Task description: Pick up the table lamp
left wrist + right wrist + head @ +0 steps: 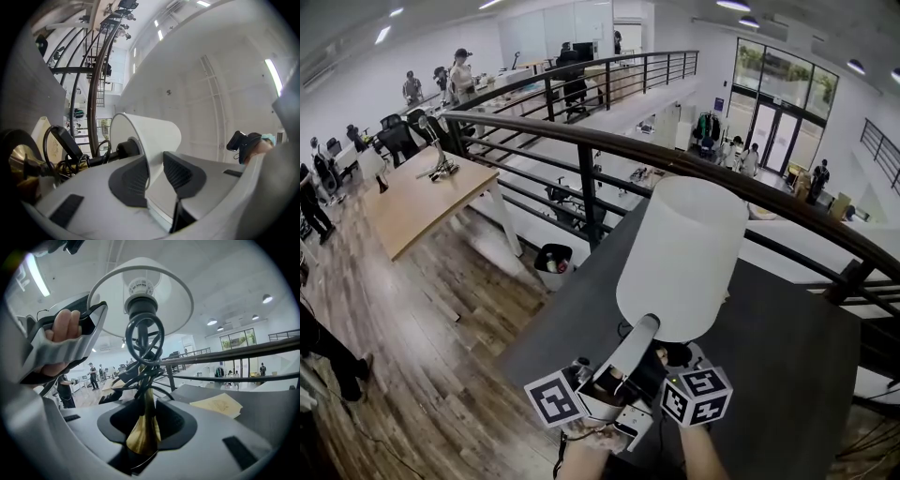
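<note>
The table lamp has a white cylindrical shade (680, 258), a brass stem (143, 430) that flares downward, and a black cord (143, 341) coiled around the stem under the bulb socket (139, 289). I hold it over the dark table (787, 375). My left gripper (154, 176) is shut on the lower rim of the shade (150, 133), whose thin wall runs between the pads; in the head view it reaches up to the shade's bottom edge (645, 326). My right gripper (143, 427) is shut on the brass stem, low under the shade (673, 358).
A dark handrail (675, 164) runs just behind the lamp, with a drop to a lower floor beyond. Down there stand a wooden table (422, 202), a bin (553, 264) and several people. A yellowish paper (218, 404) lies on the dark table.
</note>
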